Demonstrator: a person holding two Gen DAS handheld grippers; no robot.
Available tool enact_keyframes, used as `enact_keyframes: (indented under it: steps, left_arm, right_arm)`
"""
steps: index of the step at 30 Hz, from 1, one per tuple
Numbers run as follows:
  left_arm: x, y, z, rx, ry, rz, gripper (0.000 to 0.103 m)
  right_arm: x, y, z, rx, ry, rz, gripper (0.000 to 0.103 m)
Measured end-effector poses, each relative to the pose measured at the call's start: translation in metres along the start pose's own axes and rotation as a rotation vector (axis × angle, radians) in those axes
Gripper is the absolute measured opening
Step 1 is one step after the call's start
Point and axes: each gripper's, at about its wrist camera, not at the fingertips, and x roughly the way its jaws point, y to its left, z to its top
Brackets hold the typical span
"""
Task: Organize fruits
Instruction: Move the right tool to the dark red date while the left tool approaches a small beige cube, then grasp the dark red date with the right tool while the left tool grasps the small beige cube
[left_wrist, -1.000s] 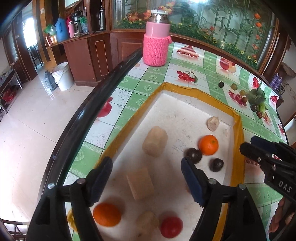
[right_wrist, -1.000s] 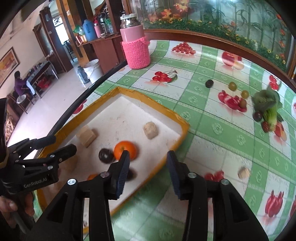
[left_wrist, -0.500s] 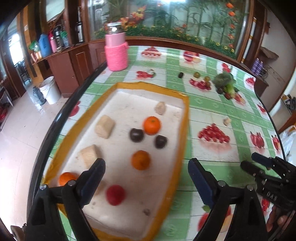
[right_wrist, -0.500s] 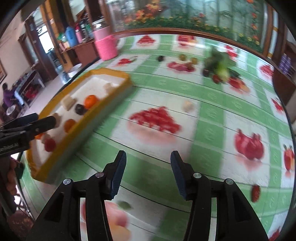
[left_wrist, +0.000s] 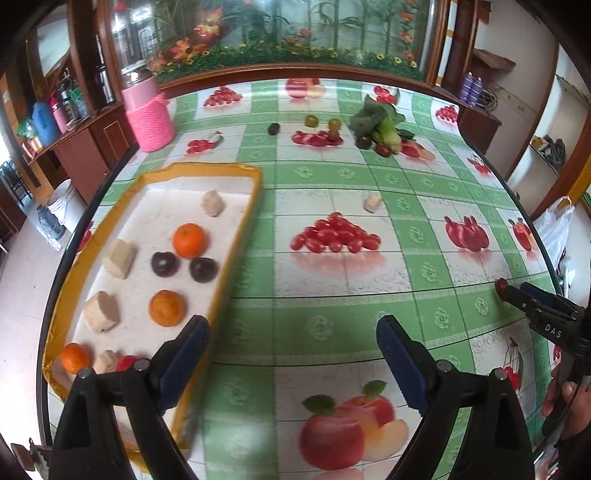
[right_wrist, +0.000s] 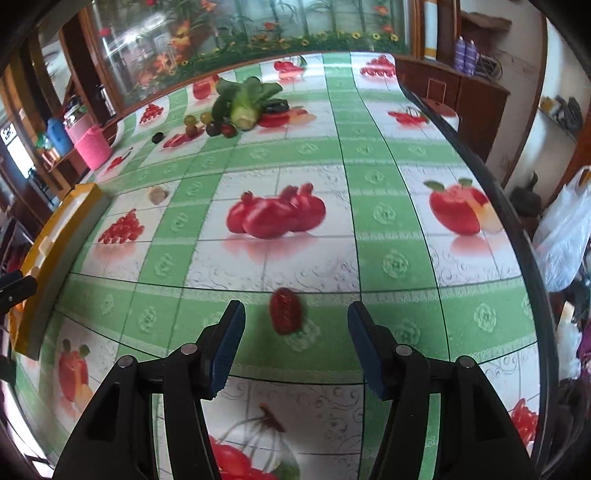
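A white tray with a yellow rim (left_wrist: 207, 168) lies on the left of the table. It holds oranges (left_wrist: 189, 240), dark round fruits (left_wrist: 164, 264), beige chunks (left_wrist: 119, 257) and a red fruit. My left gripper (left_wrist: 291, 354) hangs open over the tablecloth, just right of the tray's near corner, with nothing between its fingers. A small dark red fruit (right_wrist: 285, 315) lies on the tablecloth just ahead of my right gripper (right_wrist: 295, 339). Its jaws are opening, and the pads stand apart from the fruit. In the left wrist view the right gripper (left_wrist: 532, 299) points at that fruit (left_wrist: 501, 285).
A loose beige chunk (left_wrist: 372, 202) lies mid-table. Leafy greens (left_wrist: 380, 125) and several small fruits (left_wrist: 311, 120) sit at the back, with a pink knitted jar (left_wrist: 149, 118) at the back left. The table's dark edge (right_wrist: 517, 229) curves along the right, with a white bag beyond it.
Both grippers swung right, away from the tray. The left one went from above the tray to the cloth beside it and widened. The right one reached the red fruit, jaws wider.
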Motion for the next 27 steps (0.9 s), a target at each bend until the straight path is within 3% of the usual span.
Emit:
enact_keyframes:
  steps: [4, 8, 13, 19, 21, 24, 26, 27]
  left_arm:
    - [0.008, -0.019, 0.005, 0.036, 0.017, 0.0, 0.094]
    - [0.022, -0.033, 0.014, 0.047, 0.044, -0.003, 0.094]
    - [0.047, -0.046, 0.034, 0.05, 0.07, -0.007, 0.094]
    - [0.079, -0.059, 0.074, 0.036, 0.052, -0.01, 0.093]
    - [0.092, -0.065, 0.084, 0.047, 0.049, -0.001, 0.089]
    - [0.111, -0.072, 0.093, 0.063, 0.065, -0.004, 0.074]
    - [0.123, -0.074, 0.095, 0.057, 0.077, -0.015, 0.053]
    - [0.128, -0.073, 0.095, 0.049, 0.085, -0.025, 0.048]
  right_arm:
    - [0.008, 0.004, 0.0, -0.03, -0.006, 0.023, 0.051]
    - [0.013, 0.013, 0.001, -0.096, -0.021, -0.002, 0.022]
    - [0.009, 0.012, -0.004, -0.107, -0.027, -0.003, 0.019]
    - [0.001, 0.002, -0.01, -0.071, -0.027, 0.061, 0.019]
    - [0.0, -0.002, -0.01, -0.057, -0.025, 0.075, 0.019]
    - [0.001, -0.006, -0.008, -0.037, -0.022, 0.092, 0.019]
    - [0.002, -0.008, -0.007, -0.03, -0.022, 0.099, 0.019]
    - [0.002, -0.008, -0.007, -0.028, -0.022, 0.101, 0.019]
